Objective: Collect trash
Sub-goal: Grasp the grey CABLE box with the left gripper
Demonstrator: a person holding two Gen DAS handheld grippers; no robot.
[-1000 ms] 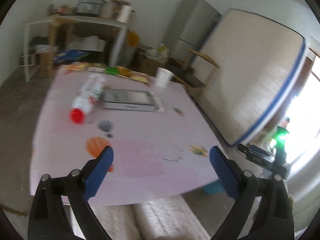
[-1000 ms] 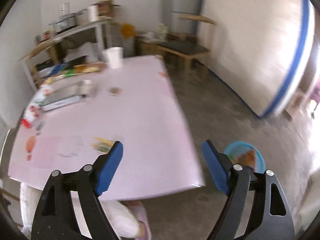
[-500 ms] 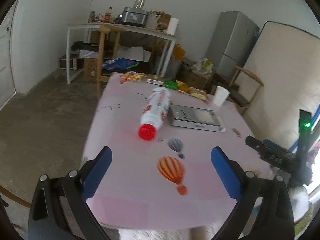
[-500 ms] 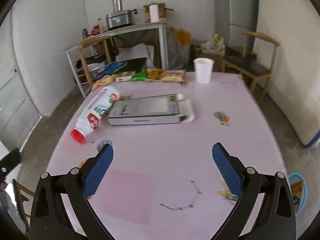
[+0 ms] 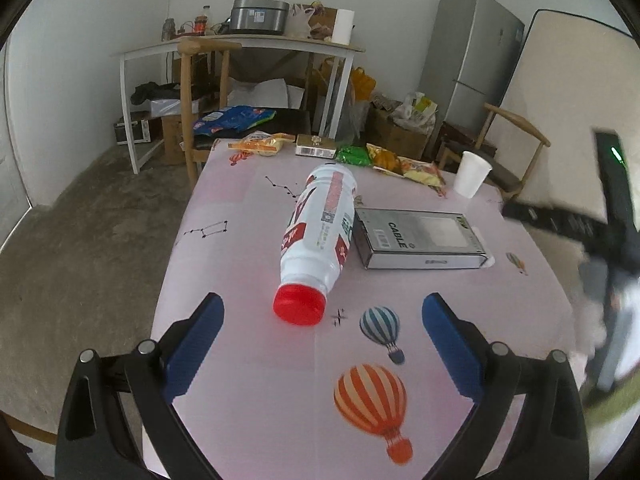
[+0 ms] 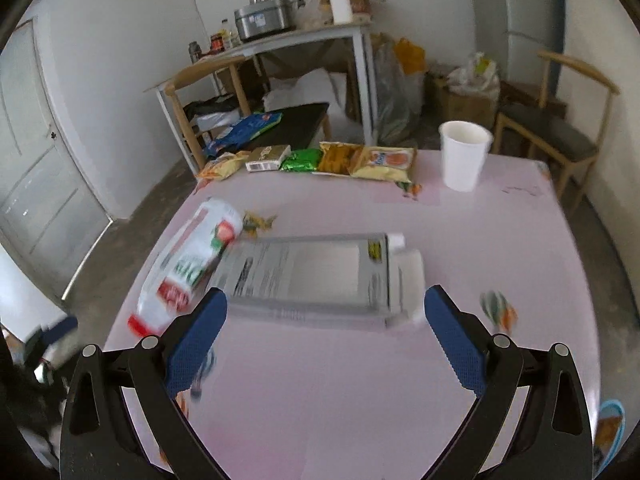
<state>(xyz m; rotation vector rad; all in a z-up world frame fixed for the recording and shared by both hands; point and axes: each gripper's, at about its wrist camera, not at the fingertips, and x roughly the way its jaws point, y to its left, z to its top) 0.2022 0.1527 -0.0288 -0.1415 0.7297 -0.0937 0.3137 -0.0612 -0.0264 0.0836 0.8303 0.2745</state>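
Left gripper point(image 5: 322, 322): blue-padded fingers spread wide, empty, low in frame.
White plastic bottle with red cap point(image 5: 318, 240): lying on the pink table point(image 5: 240, 280), cap just beyond the left fingers.
Right gripper point(image 6: 326, 322): fingers wide apart, holding nothing.
Grey flat cardboard box point(image 6: 320, 276): centre frame, touching the bottle.
White paper cup point(image 6: 464, 156): upright, upper right.

Soft, even daylight; fisheye bending toward dark corners; right wrist view motion-blurred, left view blurred only at right edge.

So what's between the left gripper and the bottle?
Only bare pink tablecloth separates the open left gripper from the bottle cap, seen in the left wrist view.
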